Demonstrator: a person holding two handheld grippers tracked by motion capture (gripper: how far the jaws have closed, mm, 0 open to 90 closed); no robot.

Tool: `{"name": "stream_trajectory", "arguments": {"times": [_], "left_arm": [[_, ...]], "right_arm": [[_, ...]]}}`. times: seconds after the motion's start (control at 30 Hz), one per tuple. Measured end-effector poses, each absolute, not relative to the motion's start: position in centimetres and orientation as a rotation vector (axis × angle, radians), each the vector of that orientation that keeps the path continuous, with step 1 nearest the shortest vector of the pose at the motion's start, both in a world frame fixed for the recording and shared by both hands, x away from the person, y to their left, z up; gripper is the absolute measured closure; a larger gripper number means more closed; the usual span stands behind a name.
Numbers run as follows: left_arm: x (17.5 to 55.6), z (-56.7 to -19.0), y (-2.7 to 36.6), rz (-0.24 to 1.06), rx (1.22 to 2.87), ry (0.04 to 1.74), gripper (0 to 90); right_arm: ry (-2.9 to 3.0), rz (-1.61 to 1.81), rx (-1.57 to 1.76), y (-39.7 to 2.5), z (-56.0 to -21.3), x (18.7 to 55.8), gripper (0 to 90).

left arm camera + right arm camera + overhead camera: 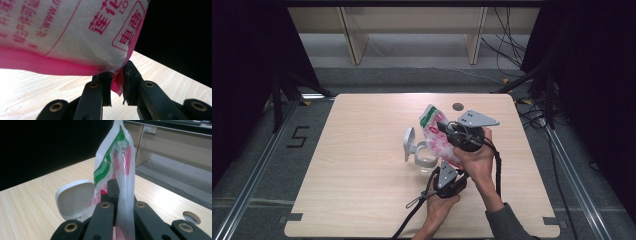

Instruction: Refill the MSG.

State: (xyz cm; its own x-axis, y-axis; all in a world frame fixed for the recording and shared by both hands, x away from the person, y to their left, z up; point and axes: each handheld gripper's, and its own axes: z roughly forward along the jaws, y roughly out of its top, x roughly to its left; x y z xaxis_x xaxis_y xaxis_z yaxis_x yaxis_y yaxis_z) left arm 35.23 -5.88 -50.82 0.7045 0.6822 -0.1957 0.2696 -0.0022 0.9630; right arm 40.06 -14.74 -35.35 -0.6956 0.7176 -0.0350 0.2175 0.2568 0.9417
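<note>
showing pink print, white bag (435,136) pinched

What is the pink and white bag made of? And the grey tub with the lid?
The bag looks like thin glossy plastic film: it crinkles, shines and lets light through. The tub, with its open lid, looks like smooth matte hard plastic, though I can't be sure.
</note>
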Motion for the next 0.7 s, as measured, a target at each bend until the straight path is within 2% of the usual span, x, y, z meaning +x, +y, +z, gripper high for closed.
{"name": "stream_trajectory", "arguments": {"times": [0.7], "left_arm": [[35.33, -50.68, -6.15, 0.368, 1.582, 0.787, 78.6]], "right_arm": [[2.091, 1.429, 0.855, -14.30, -35.52, 40.33, 90.0]]}}
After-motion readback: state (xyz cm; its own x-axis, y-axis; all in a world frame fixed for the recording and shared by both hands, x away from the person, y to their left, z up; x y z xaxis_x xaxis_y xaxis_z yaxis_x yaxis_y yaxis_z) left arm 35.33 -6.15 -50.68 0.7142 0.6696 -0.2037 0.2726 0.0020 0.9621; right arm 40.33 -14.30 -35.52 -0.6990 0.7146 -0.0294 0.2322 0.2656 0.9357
